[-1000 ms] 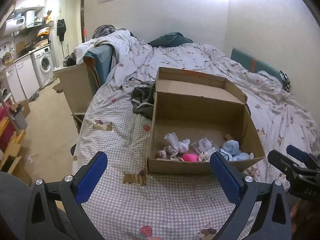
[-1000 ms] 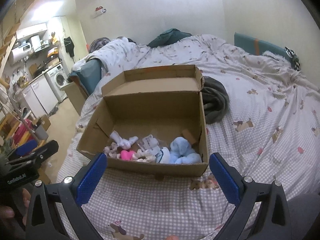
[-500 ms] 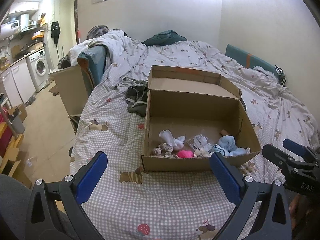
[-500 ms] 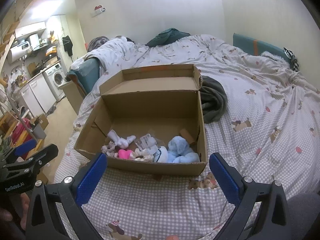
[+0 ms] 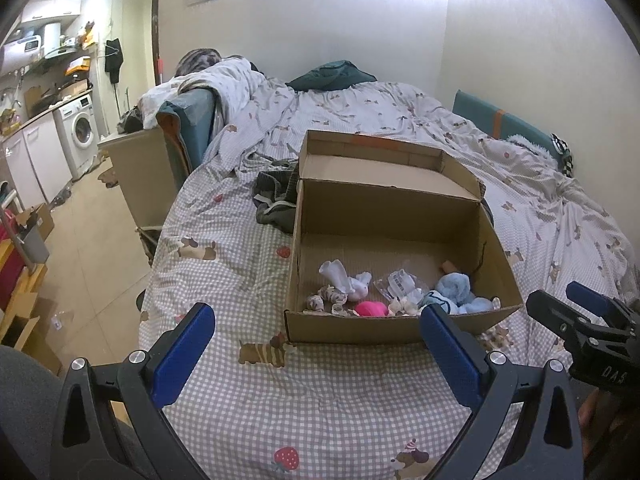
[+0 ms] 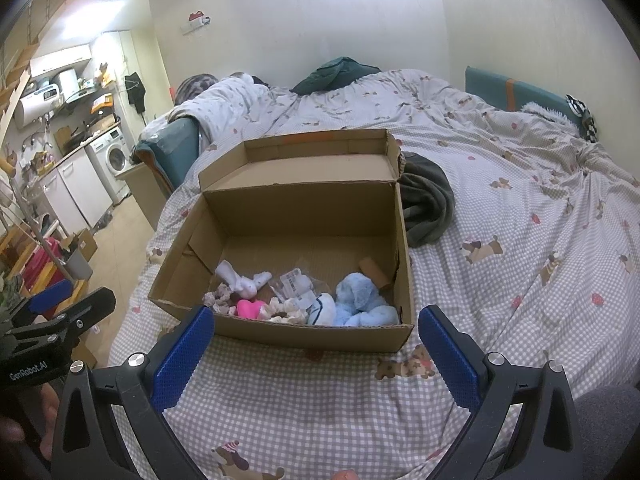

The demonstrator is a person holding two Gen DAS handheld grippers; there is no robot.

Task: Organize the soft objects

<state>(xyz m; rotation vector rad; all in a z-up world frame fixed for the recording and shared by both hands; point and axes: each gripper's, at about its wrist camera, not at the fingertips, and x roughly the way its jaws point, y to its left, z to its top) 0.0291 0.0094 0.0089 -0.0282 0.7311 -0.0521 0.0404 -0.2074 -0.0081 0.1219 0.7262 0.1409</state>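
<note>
Both grippers, left (image 5: 316, 344) and right (image 6: 316, 344), hover w/ jaws spread, holding nothing. Soft objs (image 6: 304, 302) sit in cardboard box (image 6: 320, 334) on bed, 12 o'clock. Sorted already or awaiting sort, can't tell.

The lower parts of the soft items (image 5: 394, 300) are being hidden by the front wall of the cardboard box (image 5: 360, 330). Part of the dark garment (image 6: 426, 204) is being covered by the box. The right gripper (image 5: 576, 314) is being cut off at the left wrist view's edge.
</note>
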